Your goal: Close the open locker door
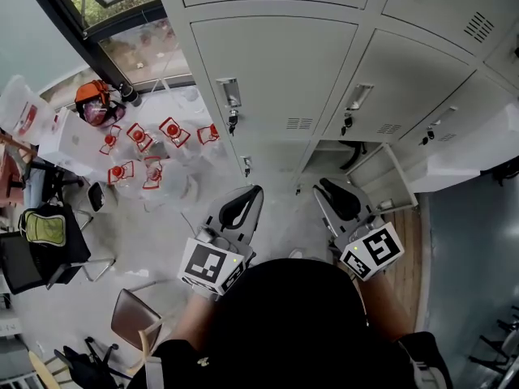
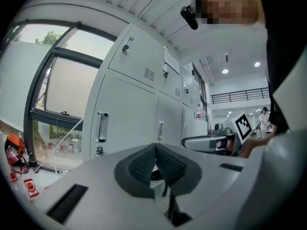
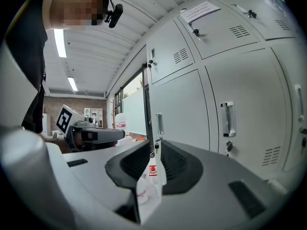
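Note:
In the head view, a bank of pale grey lockers [image 1: 276, 63] stands in front of me. One low locker door [image 1: 388, 178] hangs open to the right, showing its dark inside [image 1: 336, 156]. My left gripper [image 1: 254, 191] points at the shut lockers left of it, its padded jaws meeting at the tips with nothing between them. Just short of the open locker, my right gripper [image 1: 324, 186] holds nothing, and its pads [image 3: 175, 162] stand a narrow gap apart. The left gripper view shows only shut doors with handles [image 2: 101, 127]. Neither gripper touches the open door.
Several clear water bottles with red labels [image 1: 150, 148] stand on the floor at the left below a window. An orange helmet [image 1: 96, 100], a chair [image 1: 134, 318] and a bag [image 1: 45, 227] lie further left. Keys hang in the locks [image 1: 233, 120].

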A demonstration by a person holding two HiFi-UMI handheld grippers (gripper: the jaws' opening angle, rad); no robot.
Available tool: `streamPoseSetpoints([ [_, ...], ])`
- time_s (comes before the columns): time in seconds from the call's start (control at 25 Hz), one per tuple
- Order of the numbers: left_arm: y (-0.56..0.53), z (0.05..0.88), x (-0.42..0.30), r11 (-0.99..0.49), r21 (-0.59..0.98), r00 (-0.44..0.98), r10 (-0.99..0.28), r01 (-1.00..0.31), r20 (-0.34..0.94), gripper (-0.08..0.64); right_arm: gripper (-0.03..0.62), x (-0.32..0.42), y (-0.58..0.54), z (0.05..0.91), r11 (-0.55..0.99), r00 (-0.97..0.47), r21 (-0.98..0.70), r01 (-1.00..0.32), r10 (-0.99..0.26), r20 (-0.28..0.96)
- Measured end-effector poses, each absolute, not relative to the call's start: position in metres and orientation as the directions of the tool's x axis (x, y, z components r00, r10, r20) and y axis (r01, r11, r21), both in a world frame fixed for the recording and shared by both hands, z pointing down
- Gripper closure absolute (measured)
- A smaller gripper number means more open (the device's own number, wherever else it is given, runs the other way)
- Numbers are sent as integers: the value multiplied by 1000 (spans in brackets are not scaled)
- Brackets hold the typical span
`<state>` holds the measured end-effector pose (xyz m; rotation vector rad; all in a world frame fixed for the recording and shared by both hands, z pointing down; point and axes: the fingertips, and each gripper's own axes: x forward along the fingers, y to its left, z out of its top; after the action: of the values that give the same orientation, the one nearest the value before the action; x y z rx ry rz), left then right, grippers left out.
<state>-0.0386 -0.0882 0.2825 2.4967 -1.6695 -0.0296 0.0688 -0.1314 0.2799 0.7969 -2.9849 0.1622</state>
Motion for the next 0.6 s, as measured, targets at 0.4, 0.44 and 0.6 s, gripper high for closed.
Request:
streamPoseSetpoints([
  [0.4, -88, 278, -34, -381, 131, 391, -918, -915, 67, 538, 515, 65, -126, 279, 880, -883, -78, -469, -466, 61],
  [0.44, -88, 278, -33, -381, 130, 392, -917, -915, 69, 538, 515, 66, -126, 280, 878, -882, -80, -471, -467, 63],
  [0.6, -88, 281, -33, -379, 133, 391, -917, -916, 75, 538, 515, 69, -126, 283, 874, -878, -84, -478, -474, 65],
])
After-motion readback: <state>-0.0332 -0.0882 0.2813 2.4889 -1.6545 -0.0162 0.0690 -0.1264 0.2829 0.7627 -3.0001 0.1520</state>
